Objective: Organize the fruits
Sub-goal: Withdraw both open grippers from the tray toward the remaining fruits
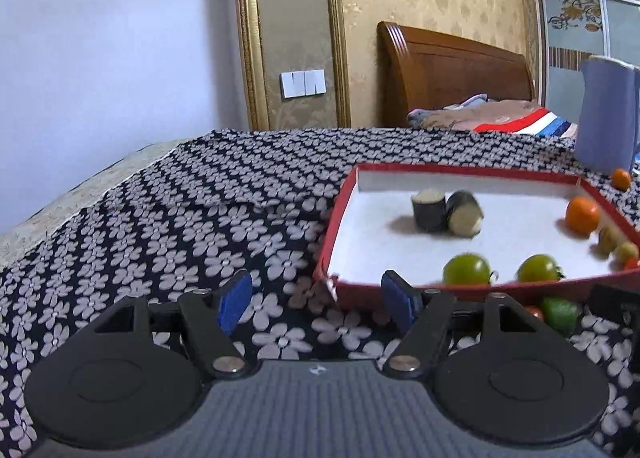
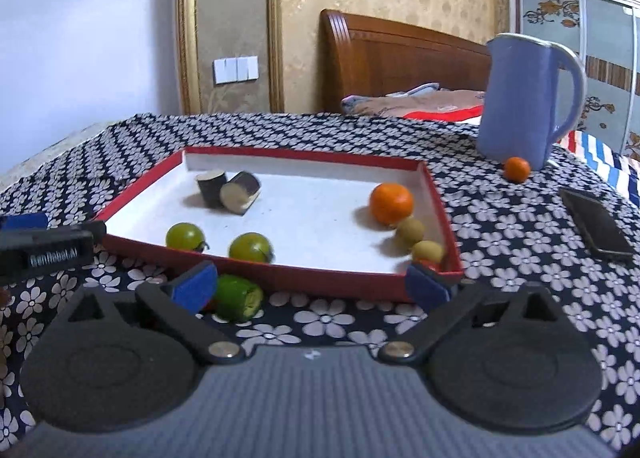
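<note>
A red-walled tray (image 2: 276, 276) with a white floor holds two dark cut pieces (image 2: 228, 190), two green tomatoes (image 2: 185, 236), an orange (image 2: 391, 198) and small yellow-green fruits (image 2: 410, 230). The tray also shows in the left wrist view (image 1: 332, 226). A green cut fruit (image 2: 238, 296) lies on the cloth just in front of the tray, next to my right gripper's left finger. My right gripper (image 2: 310, 288) is open and empty before the tray's front wall. My left gripper (image 1: 316, 300) is open and empty at the tray's front left corner. A small orange (image 2: 517, 169) sits by the jug.
A blue jug (image 2: 520, 102) stands behind the tray on the right. A black phone (image 2: 596, 224) lies on the flowered cloth (image 1: 160, 218) at the right. The table's left edge runs along a pale stone border. A bed lies behind.
</note>
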`<state>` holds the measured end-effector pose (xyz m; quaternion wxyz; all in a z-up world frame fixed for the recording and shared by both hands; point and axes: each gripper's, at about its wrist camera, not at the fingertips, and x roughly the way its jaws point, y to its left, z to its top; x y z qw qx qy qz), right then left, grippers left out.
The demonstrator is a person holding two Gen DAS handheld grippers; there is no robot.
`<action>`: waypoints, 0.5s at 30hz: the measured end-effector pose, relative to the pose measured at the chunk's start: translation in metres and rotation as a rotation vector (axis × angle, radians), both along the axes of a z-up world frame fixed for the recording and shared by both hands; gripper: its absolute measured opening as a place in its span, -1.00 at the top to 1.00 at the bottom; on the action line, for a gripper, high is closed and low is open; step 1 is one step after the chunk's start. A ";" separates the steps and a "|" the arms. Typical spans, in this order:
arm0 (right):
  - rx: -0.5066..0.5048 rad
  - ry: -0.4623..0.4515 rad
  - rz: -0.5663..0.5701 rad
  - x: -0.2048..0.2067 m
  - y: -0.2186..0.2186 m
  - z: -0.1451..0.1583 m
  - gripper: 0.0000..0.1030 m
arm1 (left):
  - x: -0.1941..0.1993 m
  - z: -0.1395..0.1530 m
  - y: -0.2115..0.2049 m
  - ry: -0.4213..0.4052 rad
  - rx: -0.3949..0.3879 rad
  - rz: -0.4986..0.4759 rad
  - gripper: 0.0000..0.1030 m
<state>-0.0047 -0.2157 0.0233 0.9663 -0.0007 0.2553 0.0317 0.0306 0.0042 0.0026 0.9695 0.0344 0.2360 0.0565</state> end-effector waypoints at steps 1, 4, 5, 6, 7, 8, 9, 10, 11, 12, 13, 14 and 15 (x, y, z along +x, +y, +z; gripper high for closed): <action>-0.002 0.007 -0.003 0.003 0.002 -0.002 -0.95 | 0.001 -0.002 0.002 0.006 -0.008 0.002 -0.38; -0.002 0.019 -0.011 0.011 0.009 -0.006 -0.97 | 0.001 -0.005 0.009 0.012 -0.043 0.005 -0.38; -0.006 0.027 -0.021 0.014 0.011 -0.008 -0.97 | 0.001 -0.006 0.010 0.010 -0.049 -0.002 -0.38; -0.004 0.036 -0.030 0.017 0.011 -0.010 -0.97 | 0.000 -0.007 0.009 0.010 -0.053 -0.010 -0.38; 0.003 0.045 -0.026 0.019 0.011 -0.012 -0.97 | -0.001 -0.008 0.009 0.014 -0.054 -0.009 -0.38; 0.008 0.053 -0.020 0.021 0.012 -0.014 -0.97 | -0.001 -0.008 0.008 0.012 -0.047 -0.009 -0.38; 0.004 0.060 -0.023 0.023 0.012 -0.016 -0.97 | -0.002 -0.009 0.006 0.011 -0.037 -0.018 -0.38; -0.011 0.066 -0.036 0.024 0.013 -0.018 -0.97 | -0.003 -0.009 0.005 0.010 -0.029 -0.022 -0.38; -0.009 0.068 -0.035 0.025 0.013 -0.019 -0.98 | -0.004 -0.010 0.005 0.004 -0.025 -0.018 -0.38; 0.002 0.074 -0.024 0.025 0.012 -0.019 -0.99 | -0.006 -0.010 0.005 -0.002 -0.022 -0.015 -0.38; 0.009 0.080 -0.016 0.025 0.011 -0.019 -1.00 | -0.005 -0.010 0.005 -0.002 -0.024 -0.017 -0.38; 0.006 0.082 -0.021 0.025 0.011 -0.020 -1.00 | -0.004 -0.010 0.006 0.000 -0.029 -0.019 -0.39; 0.003 0.084 -0.026 0.025 0.010 -0.020 -1.00 | -0.003 -0.010 0.007 0.008 -0.036 -0.018 -0.41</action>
